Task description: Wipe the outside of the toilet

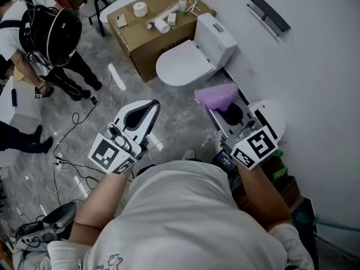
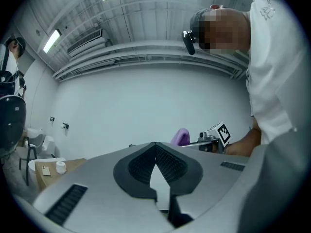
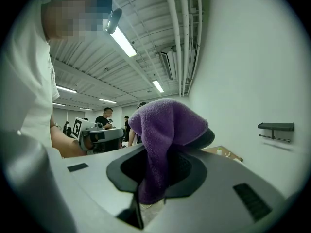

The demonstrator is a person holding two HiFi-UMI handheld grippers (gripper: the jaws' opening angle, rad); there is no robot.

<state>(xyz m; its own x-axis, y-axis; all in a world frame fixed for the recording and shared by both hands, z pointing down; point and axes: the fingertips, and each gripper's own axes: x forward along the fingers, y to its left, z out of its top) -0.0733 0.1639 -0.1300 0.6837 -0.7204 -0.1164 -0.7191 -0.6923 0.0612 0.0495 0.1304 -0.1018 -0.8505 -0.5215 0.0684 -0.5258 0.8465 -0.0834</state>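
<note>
Cloth [image 3: 167,123] in right gripper [image 1: 224,111], jaws tilted upward

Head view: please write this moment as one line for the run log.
left gripper: shut, empty | right gripper: shut on purple cloth | toilet: lid down, not touched

Bare grey marbled floor [image 1: 180,103] open at frame centre before white ceramic toilet [image 1: 180,63], brown cardboard box [image 1: 147,38] crowding its left side, white wall [image 1: 315,83] close along the right.
</note>
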